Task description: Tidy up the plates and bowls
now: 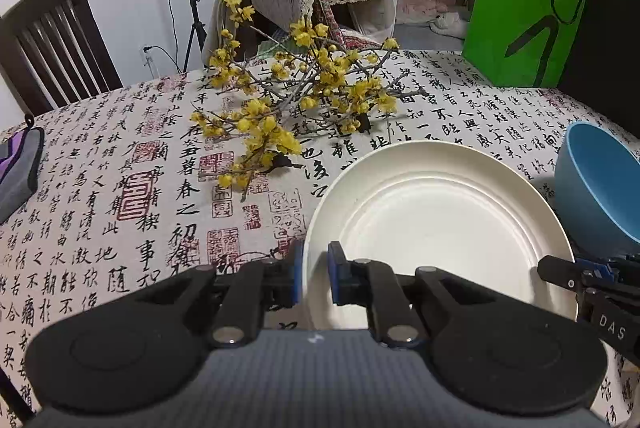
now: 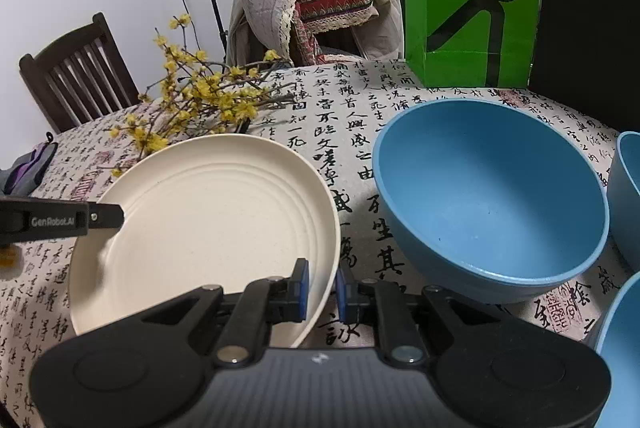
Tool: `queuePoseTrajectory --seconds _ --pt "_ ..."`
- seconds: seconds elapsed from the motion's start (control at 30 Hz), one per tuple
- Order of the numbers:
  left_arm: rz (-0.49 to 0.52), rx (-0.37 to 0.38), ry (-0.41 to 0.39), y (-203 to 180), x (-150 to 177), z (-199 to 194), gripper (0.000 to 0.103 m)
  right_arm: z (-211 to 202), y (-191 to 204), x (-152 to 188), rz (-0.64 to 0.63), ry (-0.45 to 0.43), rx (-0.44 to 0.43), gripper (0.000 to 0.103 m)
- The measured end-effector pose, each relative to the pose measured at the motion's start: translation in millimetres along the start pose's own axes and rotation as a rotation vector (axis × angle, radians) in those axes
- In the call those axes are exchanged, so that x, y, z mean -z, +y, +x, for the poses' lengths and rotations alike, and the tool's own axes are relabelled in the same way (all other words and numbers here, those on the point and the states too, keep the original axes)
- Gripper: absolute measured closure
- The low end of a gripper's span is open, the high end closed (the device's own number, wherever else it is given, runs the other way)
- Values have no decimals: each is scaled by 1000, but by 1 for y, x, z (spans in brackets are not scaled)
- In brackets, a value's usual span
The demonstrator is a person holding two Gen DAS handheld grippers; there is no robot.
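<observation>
Two grippers share one load: table (image 1: 120, 163) with calligraphy cloth carries everything, cream plate (image 1: 440, 211) sits near its front edge, big blue bowl (image 2: 488, 195) just right of it, more blue bowls at the far right edge. Left gripper (image 1: 315, 278) is clamped on the plate's left rim, right gripper (image 2: 322, 292) clamped on its right rim, likely opposed grips so the wide plate stays flat when lifted. Flower branch (image 1: 288, 99) lies behind it, clear of the move
</observation>
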State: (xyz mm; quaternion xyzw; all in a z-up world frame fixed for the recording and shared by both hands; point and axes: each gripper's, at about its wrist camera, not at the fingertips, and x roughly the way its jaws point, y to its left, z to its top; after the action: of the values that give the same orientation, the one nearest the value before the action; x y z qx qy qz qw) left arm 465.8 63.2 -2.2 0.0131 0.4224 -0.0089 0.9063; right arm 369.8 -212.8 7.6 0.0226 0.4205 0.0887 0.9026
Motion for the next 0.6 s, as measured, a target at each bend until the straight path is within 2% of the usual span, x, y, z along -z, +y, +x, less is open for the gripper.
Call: queuePoseTrajectory --seconds 0.6 --pt "-2 -4 -51 2 18 -43 90 -33 8 7 -6 -34 -19 89"
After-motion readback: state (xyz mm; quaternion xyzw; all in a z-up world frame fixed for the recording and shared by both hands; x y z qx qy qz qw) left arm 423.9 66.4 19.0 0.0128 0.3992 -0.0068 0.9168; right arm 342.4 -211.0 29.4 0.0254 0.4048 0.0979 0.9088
